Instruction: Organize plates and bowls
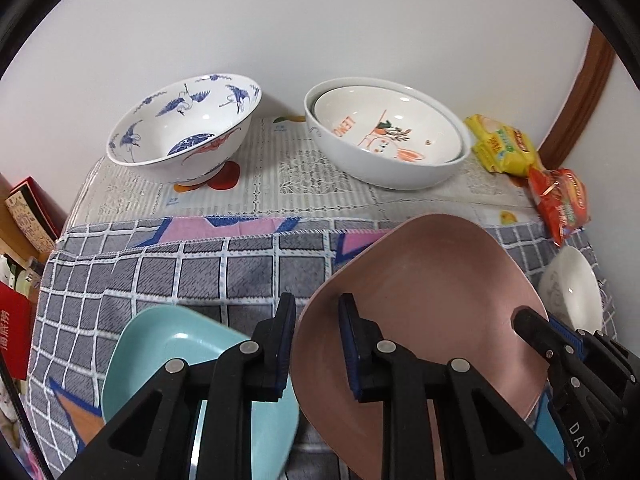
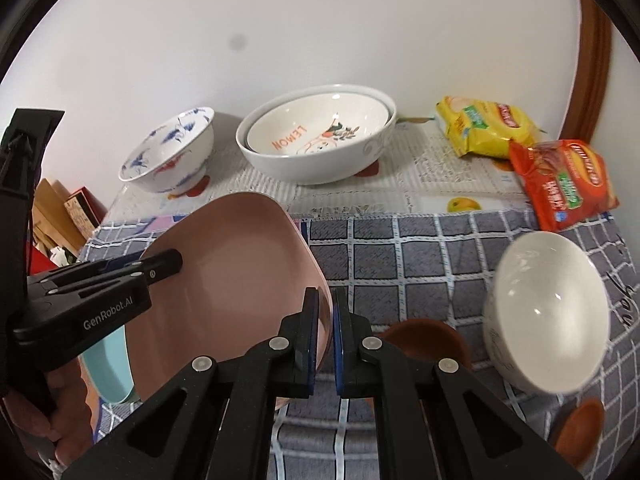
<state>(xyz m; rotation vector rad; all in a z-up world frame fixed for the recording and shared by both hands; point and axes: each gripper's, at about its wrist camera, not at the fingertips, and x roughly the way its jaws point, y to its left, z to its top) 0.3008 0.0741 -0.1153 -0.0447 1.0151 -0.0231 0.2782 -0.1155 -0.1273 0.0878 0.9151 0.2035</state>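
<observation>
A pink square plate (image 1: 424,300) is tilted up above the checked cloth, and it also shows in the right wrist view (image 2: 236,280). My right gripper (image 2: 326,340) is shut on its right rim. My left gripper (image 1: 316,344) is open, its jaws on either side of the plate's left rim without clamping it. A light blue plate (image 1: 168,352) lies flat under the left gripper. A blue-patterned bowl (image 1: 184,128) and a white bowl with a "LEMON" bowl nested in it (image 1: 384,136) stand at the back. A small white bowl (image 2: 548,316) sits at right.
Yellow (image 2: 484,128) and red (image 2: 564,184) snack packets lie at the back right. Two small brown dishes (image 2: 428,340) sit near the white bowl. The table's left edge drops to boxes (image 1: 28,212). A white wall stands behind the table.
</observation>
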